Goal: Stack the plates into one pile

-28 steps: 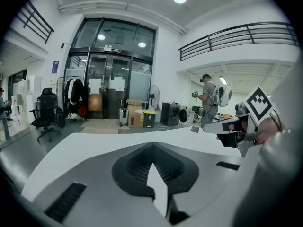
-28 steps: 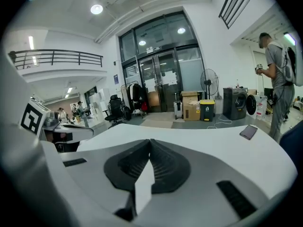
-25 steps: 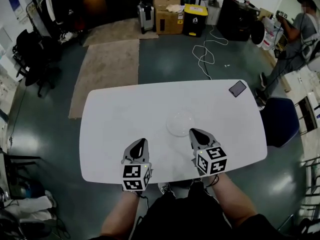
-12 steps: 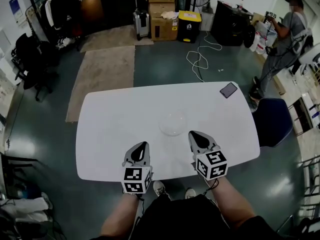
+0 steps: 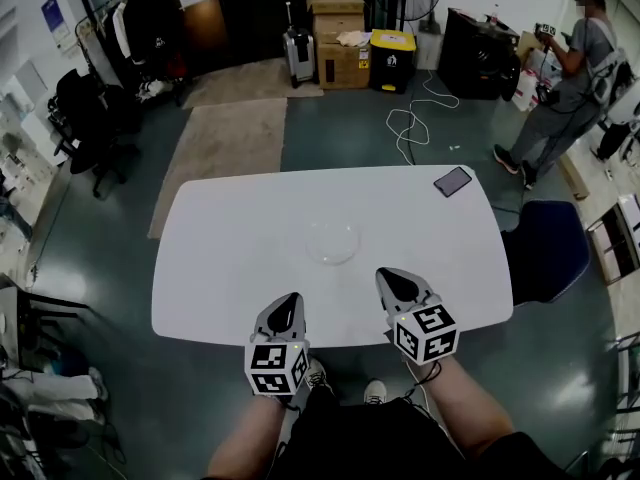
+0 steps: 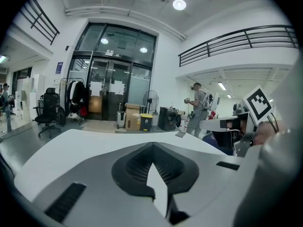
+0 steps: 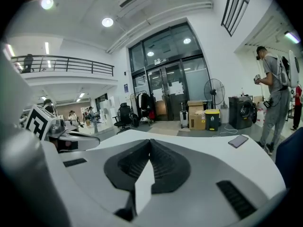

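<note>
The dark floor (image 5: pixel 340 138) is open on all sides of the white table (image 5: pixel 230 248), with a tan rug (image 5: pixel 225 153) lying beyond the far-left corner and a blue chair (image 5: pixel 545 253) standing just beside the right edge. A person (image 5: pixel 565 78) stands well apart at the far right of the room. The table top is bare across its left half and along the far edge, leaving free room to move on both sides of the plates (image 5: pixel 333 241). The plates lie flat near the middle of the table, slightly toward the near half. They are clear and glassy, reading as one round, faint-rimmed disc through which the white top shows; how many are in the pile cannot be told. The left gripper (image 5: pixel 290 298) is clenched with nothing between its jaws and sits over the near edge, its marker cube overhanging that edge. The right gripper (image 5: pixel 384 274) is likewise clenched and empty, near the plates on their near-right side but apart from them. Compared with one second ago, both grippers have drawn back toward the near edge, and the right tip, then just beside the plate rim, now stands clear of it. A dark phone (image 5: pixel 453 181) lies near the far-right corner.
</note>
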Tool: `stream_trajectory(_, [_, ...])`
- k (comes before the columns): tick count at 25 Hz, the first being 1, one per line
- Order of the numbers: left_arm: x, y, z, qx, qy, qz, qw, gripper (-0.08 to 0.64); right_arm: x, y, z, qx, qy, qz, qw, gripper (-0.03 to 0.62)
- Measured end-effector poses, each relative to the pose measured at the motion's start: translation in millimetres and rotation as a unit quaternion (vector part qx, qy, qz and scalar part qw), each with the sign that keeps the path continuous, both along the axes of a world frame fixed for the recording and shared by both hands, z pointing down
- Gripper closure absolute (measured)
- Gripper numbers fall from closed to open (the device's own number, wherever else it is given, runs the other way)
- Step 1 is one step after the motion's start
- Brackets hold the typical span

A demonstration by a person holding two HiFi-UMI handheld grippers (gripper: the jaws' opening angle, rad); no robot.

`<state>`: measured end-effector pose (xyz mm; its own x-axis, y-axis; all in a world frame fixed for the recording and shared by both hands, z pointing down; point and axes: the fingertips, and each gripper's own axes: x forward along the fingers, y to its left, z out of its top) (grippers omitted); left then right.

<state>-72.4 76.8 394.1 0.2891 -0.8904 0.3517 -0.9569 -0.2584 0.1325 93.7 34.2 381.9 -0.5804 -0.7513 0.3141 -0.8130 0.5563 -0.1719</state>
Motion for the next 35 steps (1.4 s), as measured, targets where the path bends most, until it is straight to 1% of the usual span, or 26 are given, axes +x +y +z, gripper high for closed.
stream_trajectory(5, [24.2,27.0,-0.3,0.005,-0.006,-0.017,0.9998,0.543,14.4,19.2,1.6,0.008,-0.005,-0.027,1.0,0.575])
stream_trajectory(10, [32.3,52.0,-9.2,0.01,-0.009,-0.029,0.9995,0.543,15.5,39.3,-5.0,0.011,-0.009,-0.048,0.999,0.575])
stream_trajectory(16, [38.6,73.1,-16.7,0.016,-0.009,-0.038,0.9991,0.543,18.9,56.8,-10.7,0.015,-0.017,-0.057,0.998,0.575])
stream_trajectory(20, [41.2,80.0,-19.3,0.021,-0.01,-0.043,0.9988,0.543,19.6,63.4,-13.1,0.018,-0.021,-0.063,0.998,0.575])
stream_trajectory(24, [45.1,86.9,-22.7,0.022,-0.01,-0.042,0.9988,0.543,21.1,70.6,-14.6,0.011,-0.028,-0.063,0.998,0.575])
stream_trajectory(35, [48.9,88.4,-21.8,0.028,-0.011,-0.046,0.9985,0.543,24.4,73.0,-10.5,0.013,-0.026,-0.067,0.997,0.575])
